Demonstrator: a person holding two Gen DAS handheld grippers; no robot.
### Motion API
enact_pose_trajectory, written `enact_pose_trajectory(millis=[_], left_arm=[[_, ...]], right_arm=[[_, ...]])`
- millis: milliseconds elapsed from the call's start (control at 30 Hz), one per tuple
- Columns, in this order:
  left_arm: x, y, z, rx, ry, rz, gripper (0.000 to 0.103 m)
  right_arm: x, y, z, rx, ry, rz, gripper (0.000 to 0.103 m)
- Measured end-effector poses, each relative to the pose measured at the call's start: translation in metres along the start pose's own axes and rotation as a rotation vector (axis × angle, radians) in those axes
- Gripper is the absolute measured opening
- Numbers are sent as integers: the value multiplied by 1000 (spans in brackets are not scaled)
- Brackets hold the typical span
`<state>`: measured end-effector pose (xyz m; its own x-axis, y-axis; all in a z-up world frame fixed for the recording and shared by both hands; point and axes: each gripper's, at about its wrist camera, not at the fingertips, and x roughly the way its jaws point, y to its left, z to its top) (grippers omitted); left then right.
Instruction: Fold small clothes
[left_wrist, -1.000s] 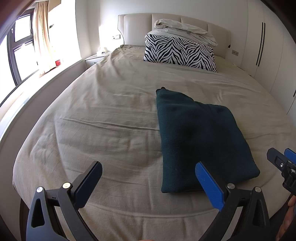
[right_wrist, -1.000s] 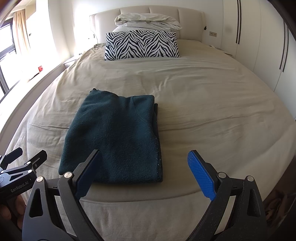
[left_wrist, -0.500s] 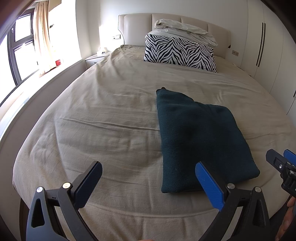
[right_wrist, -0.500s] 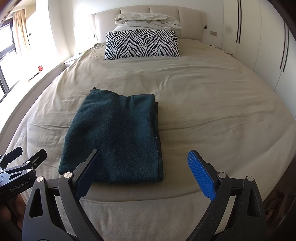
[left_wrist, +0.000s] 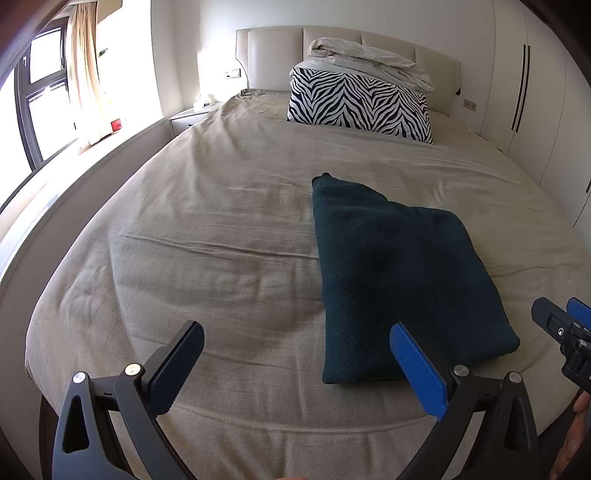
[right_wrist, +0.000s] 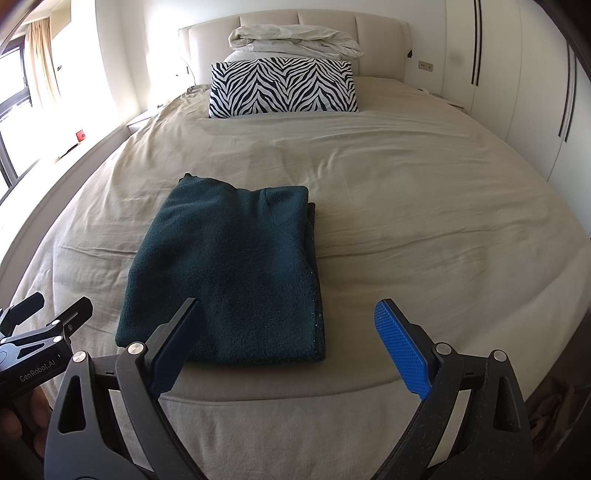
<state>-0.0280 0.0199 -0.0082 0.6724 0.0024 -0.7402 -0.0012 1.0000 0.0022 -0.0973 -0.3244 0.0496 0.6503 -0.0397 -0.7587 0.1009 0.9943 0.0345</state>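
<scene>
A dark teal fleece garment lies folded into a flat rectangle on the beige bed sheet, near the foot of the bed. It also shows in the right wrist view. My left gripper is open and empty, held above the foot edge, left of the garment's near corner. My right gripper is open and empty, held just in front of the garment's near edge. Each gripper shows at the edge of the other's view: the right gripper and the left gripper.
A zebra-striped pillow and a crumpled white duvet lie at the padded headboard. A window with curtain and a low ledge run along the left. White wardrobe doors stand on the right.
</scene>
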Motion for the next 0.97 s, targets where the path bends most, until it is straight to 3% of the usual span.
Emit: enact_pose_trajectory(millis=[967], left_arm=[[4, -2, -6, -10, -6, 1, 103]], right_arm=[[8, -6, -6, 10, 26, 11, 94]])
